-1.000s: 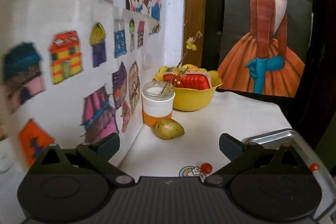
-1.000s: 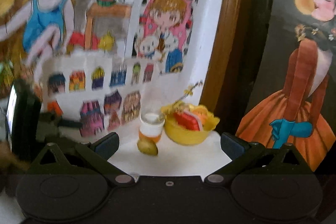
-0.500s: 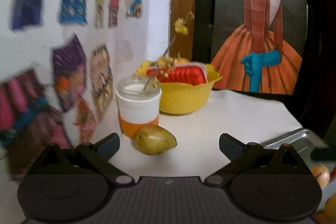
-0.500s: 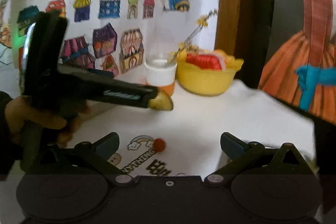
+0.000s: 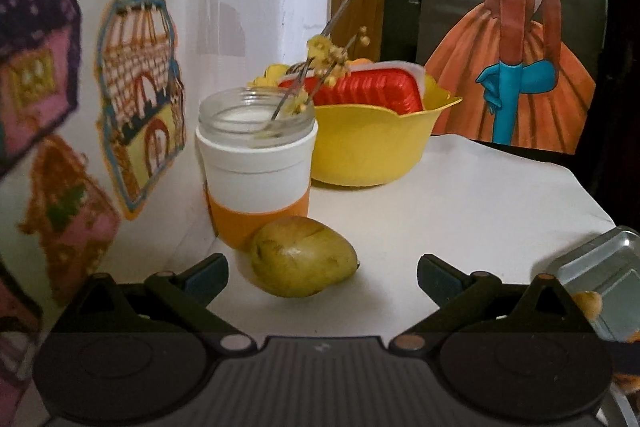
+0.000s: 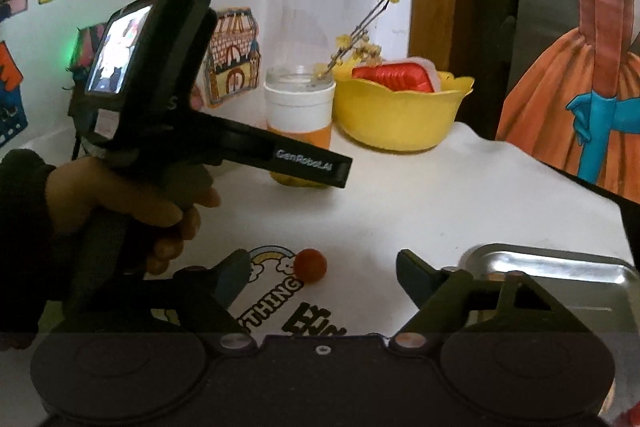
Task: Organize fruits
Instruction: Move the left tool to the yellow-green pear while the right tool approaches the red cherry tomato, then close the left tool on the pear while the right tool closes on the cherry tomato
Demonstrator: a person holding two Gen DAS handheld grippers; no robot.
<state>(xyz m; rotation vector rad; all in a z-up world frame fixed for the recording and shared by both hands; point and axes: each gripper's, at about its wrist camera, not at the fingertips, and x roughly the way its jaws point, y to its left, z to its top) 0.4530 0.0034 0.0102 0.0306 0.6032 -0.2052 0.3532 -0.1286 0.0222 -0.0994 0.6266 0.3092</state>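
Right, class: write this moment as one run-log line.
left gripper: open, at pear | right gripper: open, near red ball | tray: right | pear: by jar

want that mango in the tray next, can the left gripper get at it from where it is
Probably yes. The left gripper is open with the mango lying just ahead between its fingers, nothing between them. The jar sits close behind the mango, so there is little room to push further forward.

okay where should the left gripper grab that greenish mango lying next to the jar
Across the mango's plump middle, coming in low from the front. It lies on its side, pointed end right, and the jar crowds its back-left. The left gripper is open and already facing it.
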